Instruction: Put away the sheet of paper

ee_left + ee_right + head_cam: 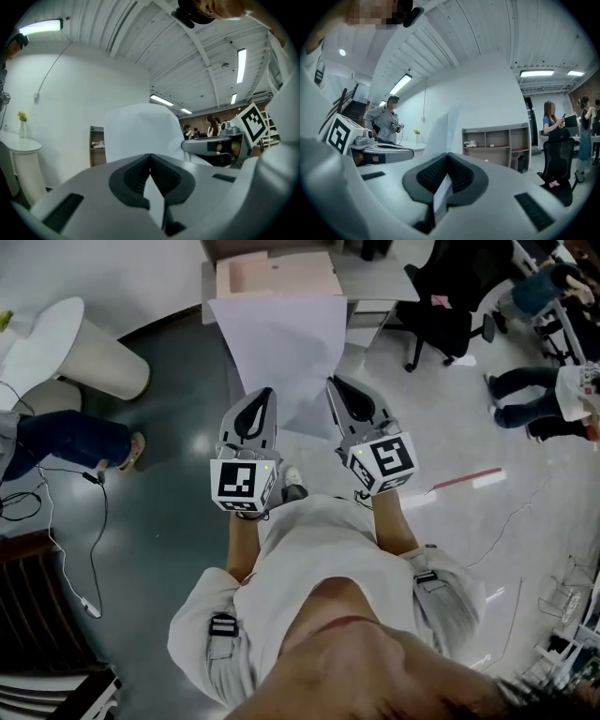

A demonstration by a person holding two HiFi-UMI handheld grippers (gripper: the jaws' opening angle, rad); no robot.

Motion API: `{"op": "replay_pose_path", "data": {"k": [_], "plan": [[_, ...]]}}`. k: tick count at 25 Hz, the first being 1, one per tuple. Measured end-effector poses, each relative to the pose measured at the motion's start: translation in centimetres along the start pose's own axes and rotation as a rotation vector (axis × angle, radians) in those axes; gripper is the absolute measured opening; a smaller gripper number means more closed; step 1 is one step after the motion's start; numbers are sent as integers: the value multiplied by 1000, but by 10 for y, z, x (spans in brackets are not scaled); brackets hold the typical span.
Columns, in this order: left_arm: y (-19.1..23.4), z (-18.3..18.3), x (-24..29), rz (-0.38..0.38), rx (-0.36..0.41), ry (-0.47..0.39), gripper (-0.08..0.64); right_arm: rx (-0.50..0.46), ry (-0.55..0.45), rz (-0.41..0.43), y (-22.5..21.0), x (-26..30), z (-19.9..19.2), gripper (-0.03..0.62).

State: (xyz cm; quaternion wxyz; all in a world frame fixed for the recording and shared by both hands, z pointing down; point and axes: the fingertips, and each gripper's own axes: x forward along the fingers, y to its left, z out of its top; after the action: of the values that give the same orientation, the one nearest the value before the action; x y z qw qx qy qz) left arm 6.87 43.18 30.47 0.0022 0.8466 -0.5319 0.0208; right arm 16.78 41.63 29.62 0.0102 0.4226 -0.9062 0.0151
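A white sheet of paper (281, 348) hangs flat in the air in front of me, held by its near edge at two corners. My left gripper (260, 396) is shut on the near left corner, and my right gripper (335, 384) is shut on the near right corner. In the left gripper view the paper (140, 133) rises from the closed left gripper (150, 158), with a strip pinched between the pads. In the right gripper view the sheet (487, 103) stands up from the closed right gripper (448, 158) in the same way. Both grippers point level.
A low open shelf unit (277, 273) with a pale top stands just past the paper's far edge. A white round pedestal table (66, 343) is at the left, beside a person's leg (66, 442). A black office chair (450, 315) and seated people are at the right. A cable (56, 540) lies on the floor.
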Motion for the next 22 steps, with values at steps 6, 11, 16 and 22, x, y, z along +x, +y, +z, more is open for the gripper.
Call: {"op": "replay_pose_path", "data": {"k": [6, 11, 16, 22], "plan": [[39, -9, 17, -19, -10, 17, 18, 8, 25, -25, 1, 37, -5, 20], [60, -12, 29, -15, -17, 23, 18, 7, 36, -36, -7, 58, -5, 20], [69, -15, 50, -20, -14, 34, 18, 10, 38, -31, -20, 78, -7, 20], [81, -15, 81, 7, -10, 39, 18, 18, 23, -5, -43, 103, -4, 20]]}}
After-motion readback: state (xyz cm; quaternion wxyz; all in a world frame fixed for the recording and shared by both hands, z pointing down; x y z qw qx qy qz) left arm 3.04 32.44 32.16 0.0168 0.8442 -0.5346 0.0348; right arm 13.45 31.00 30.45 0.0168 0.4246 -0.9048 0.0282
